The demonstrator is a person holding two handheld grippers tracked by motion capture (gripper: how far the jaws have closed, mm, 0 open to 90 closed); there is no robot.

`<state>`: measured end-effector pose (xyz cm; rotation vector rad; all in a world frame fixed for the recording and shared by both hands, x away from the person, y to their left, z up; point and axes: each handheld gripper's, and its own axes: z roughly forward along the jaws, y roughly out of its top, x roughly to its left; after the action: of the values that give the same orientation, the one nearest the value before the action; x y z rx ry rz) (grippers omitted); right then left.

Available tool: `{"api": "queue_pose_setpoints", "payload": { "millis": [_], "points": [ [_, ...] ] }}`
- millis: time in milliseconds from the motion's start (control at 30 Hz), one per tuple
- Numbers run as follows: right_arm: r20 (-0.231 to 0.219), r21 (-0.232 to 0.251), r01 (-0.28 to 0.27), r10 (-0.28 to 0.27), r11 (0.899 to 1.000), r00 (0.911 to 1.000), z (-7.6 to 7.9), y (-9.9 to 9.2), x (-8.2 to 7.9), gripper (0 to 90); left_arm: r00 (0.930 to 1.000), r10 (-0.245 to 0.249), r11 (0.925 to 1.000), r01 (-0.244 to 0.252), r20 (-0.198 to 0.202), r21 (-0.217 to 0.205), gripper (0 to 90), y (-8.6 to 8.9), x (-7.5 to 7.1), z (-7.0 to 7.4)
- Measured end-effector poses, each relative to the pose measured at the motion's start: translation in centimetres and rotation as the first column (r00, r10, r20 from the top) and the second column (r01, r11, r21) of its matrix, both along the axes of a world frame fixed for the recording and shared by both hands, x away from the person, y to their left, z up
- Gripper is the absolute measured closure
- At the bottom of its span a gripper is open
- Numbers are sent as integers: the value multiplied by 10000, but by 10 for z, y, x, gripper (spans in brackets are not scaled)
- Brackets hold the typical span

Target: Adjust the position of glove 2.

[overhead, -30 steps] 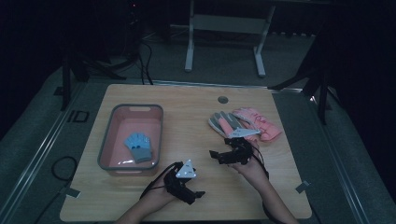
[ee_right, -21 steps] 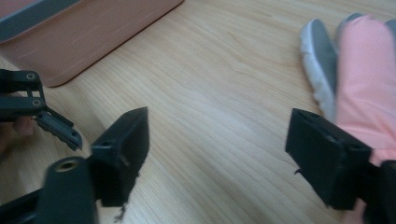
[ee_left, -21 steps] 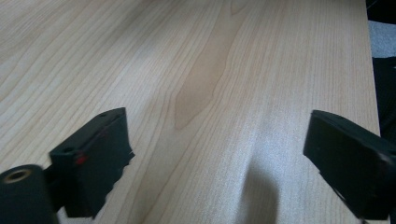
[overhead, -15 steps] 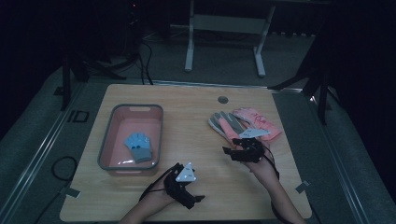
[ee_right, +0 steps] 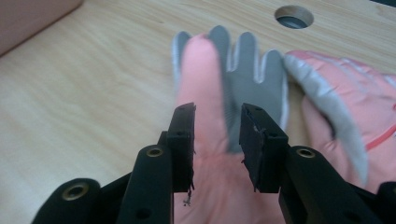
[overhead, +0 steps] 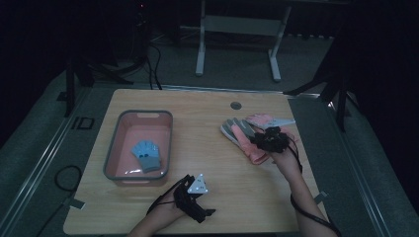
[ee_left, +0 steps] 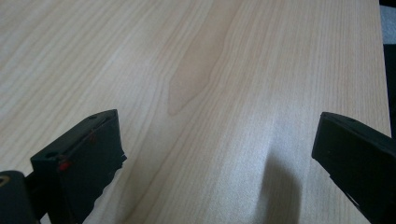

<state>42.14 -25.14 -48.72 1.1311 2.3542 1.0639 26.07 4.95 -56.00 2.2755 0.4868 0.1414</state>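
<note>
Two views split it: left claw (ee_left: 217, 154) gapes over bare table (ee_left: 196, 70); right claw (ee_right: 217, 140), closing, straddles pink glove (ee_right: 205, 112).

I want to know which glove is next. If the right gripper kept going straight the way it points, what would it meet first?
The right gripper would likely meet the pink glove first, already between its closing jaws; the grey glove lies beyond.
</note>
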Motion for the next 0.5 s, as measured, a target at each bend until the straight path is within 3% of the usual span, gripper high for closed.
{"api": "queue_pose_setpoints", "payload": {
  "millis": [300, 400, 500],
  "points": [
    [-510, -193, -116, 106, 9997, 9986, -16, -1, 39, 630, 10000, -32, 10000, 32, 17, -61, 20, 1, 0, 0],
    [-996, -833, -198, 114, 9963, 9950, -34, 5, 52, 629, 10000, -67, 10000, 68, 32, -66, 20, 1, 0, 0],
    [-907, -926, -309, 225, 9952, 9956, -40, 8, 53, 642, 10000, -47, 10000, 47, 67, -78, 20, 1, 0, -1]
  ]
}}
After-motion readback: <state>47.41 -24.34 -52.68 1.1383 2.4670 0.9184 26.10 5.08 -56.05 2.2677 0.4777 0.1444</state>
